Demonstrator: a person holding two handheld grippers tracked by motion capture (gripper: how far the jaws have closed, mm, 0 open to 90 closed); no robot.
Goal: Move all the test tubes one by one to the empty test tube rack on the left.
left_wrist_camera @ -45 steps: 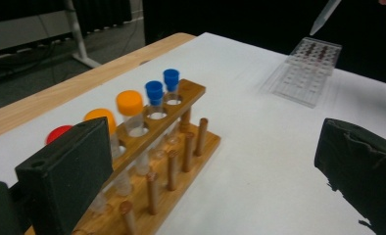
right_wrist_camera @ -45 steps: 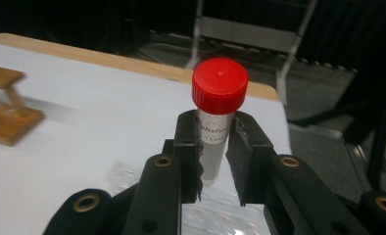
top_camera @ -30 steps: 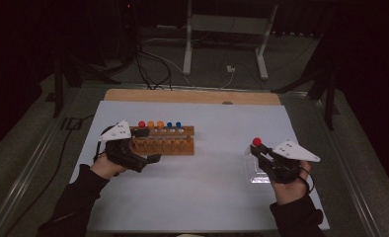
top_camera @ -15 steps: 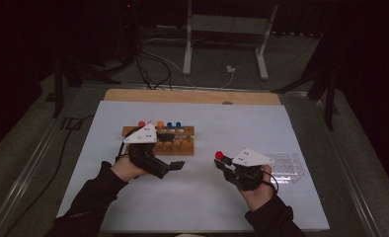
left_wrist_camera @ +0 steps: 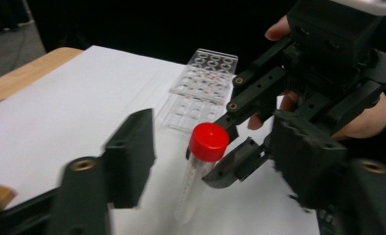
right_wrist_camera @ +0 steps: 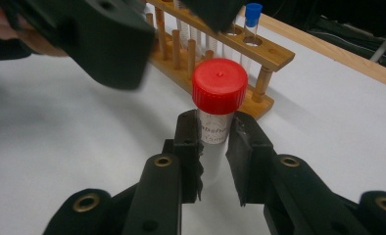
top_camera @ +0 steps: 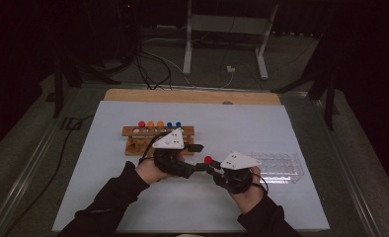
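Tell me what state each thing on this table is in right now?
Clear plastic tube with red screw cap: capped, upright, clamped below the cap.
Right gripper: shut on the tube.
Left gripper: fingers either side of the red cap, just been closing, not yet pressing.
Wooden tube rack: standing, holding capped tubes.
Blue-capped tube: upright in the rack.
Clear plastic well tray: flat on the white mat.
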